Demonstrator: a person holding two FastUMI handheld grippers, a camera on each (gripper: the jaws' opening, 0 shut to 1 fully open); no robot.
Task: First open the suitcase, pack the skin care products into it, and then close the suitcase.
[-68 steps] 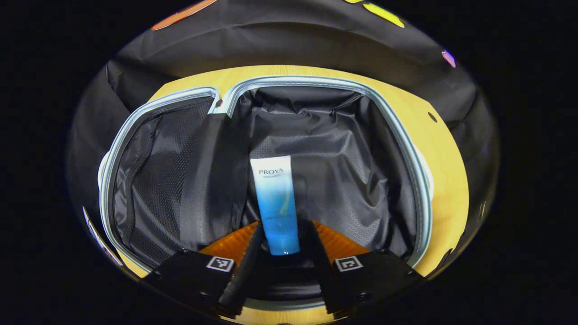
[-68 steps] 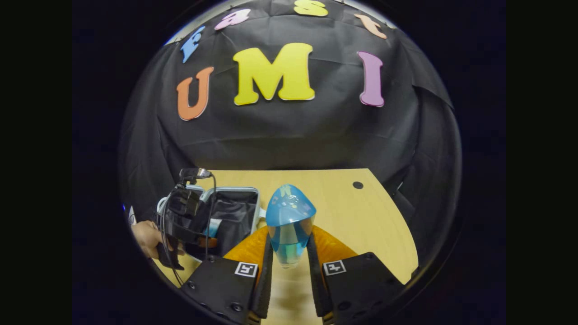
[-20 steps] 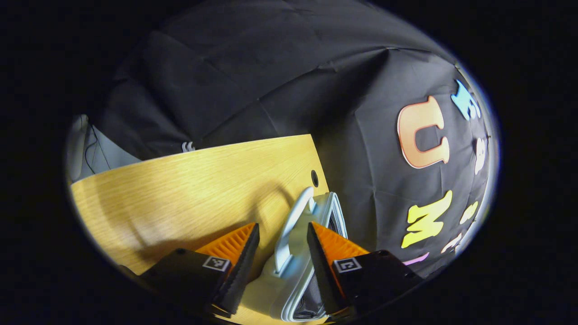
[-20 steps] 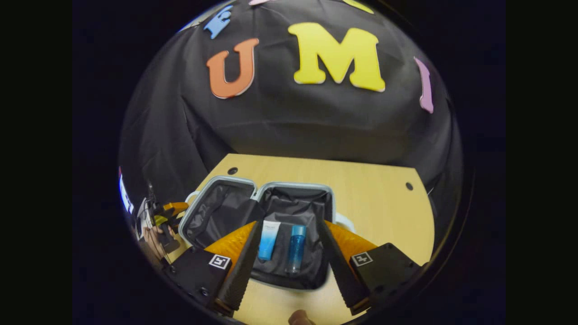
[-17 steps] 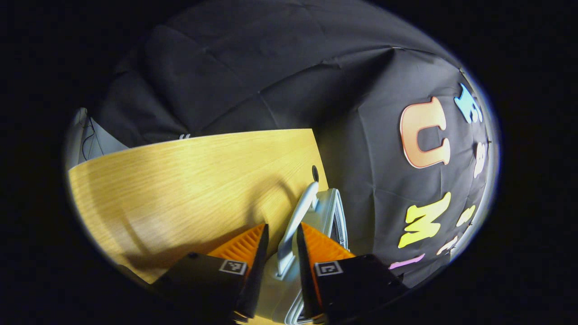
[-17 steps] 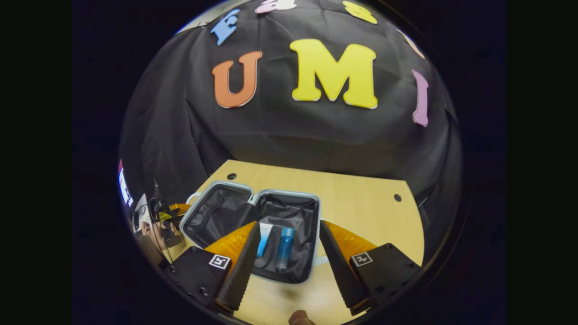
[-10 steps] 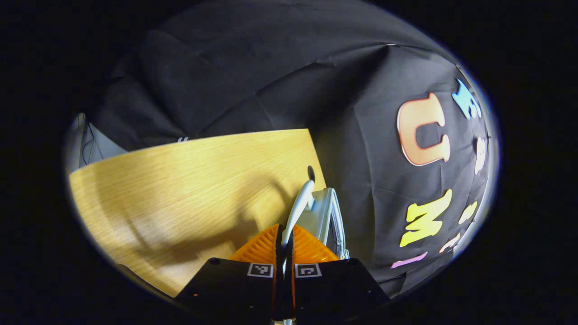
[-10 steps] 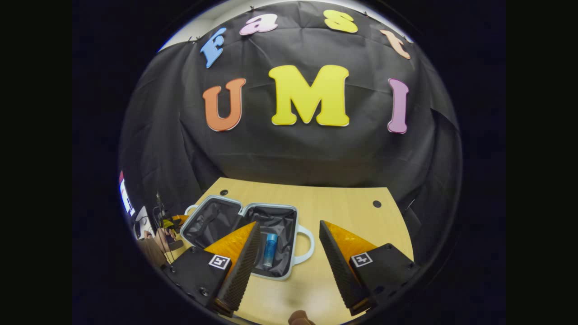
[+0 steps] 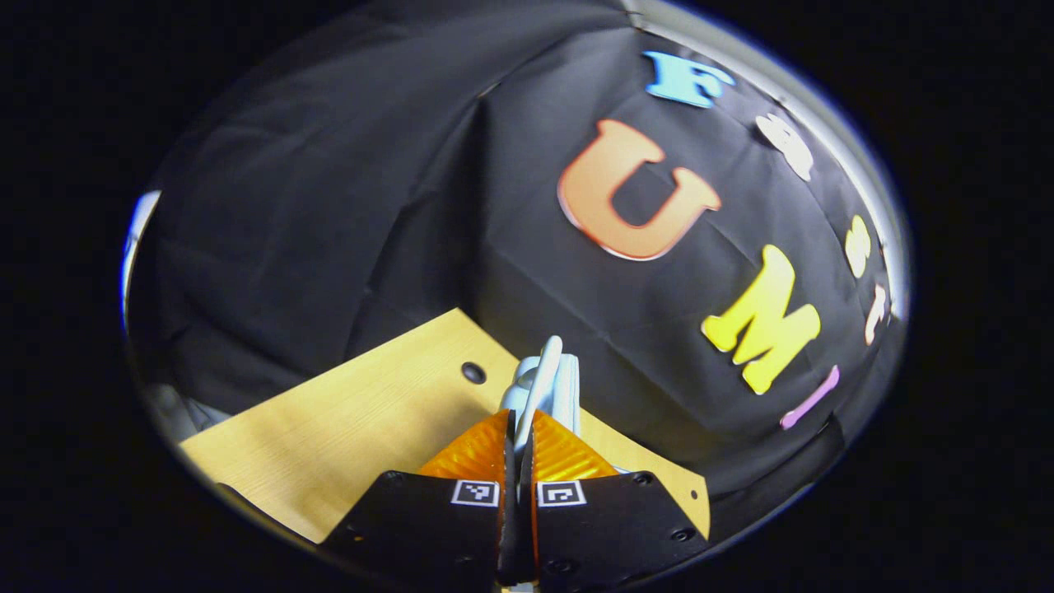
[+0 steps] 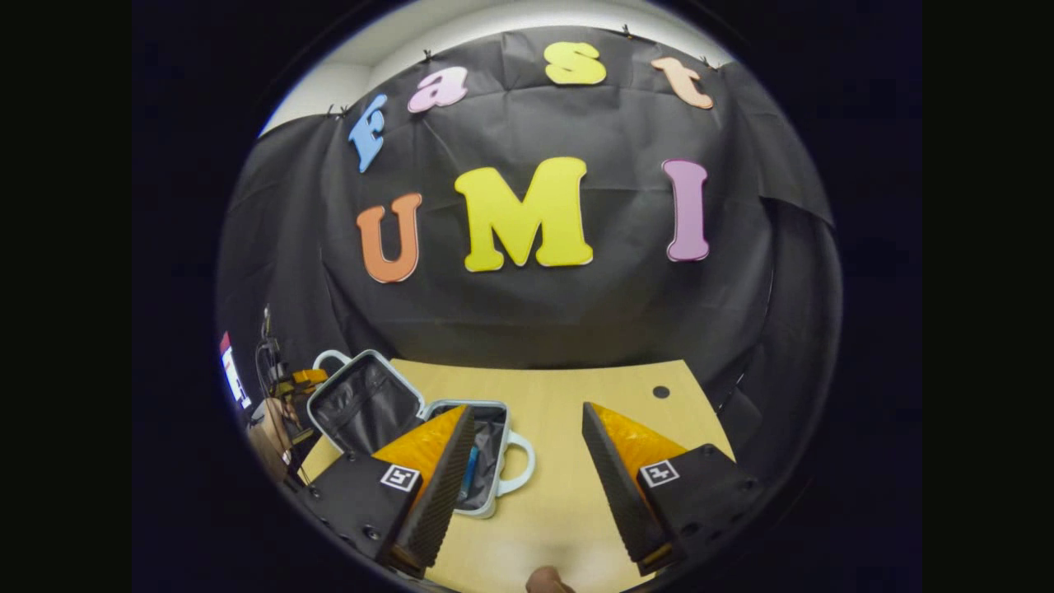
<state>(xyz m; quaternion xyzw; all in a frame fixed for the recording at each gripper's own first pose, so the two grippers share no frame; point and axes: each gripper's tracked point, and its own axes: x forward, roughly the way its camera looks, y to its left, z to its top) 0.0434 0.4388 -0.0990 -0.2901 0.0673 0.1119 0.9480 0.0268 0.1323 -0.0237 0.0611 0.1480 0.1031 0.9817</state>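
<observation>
Above wooden table (image 10: 568, 494), left claw (image 9: 517, 461) clamps raised suitcase handle (image 9: 539, 387); right claw (image 10: 523, 469) hangs spread.

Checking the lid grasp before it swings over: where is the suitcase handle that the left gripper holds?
In the left gripper view the pale lid handle sits low at centre, pinched by the left gripper, above the table's far edge.

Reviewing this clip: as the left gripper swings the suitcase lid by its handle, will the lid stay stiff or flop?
Probably stiff: the lid keeps its flat, framed shape while raised. The handle looks like a rigid loop, so the left gripper pinching it should steer the lid. Only the dark lining looks floppy.
</observation>
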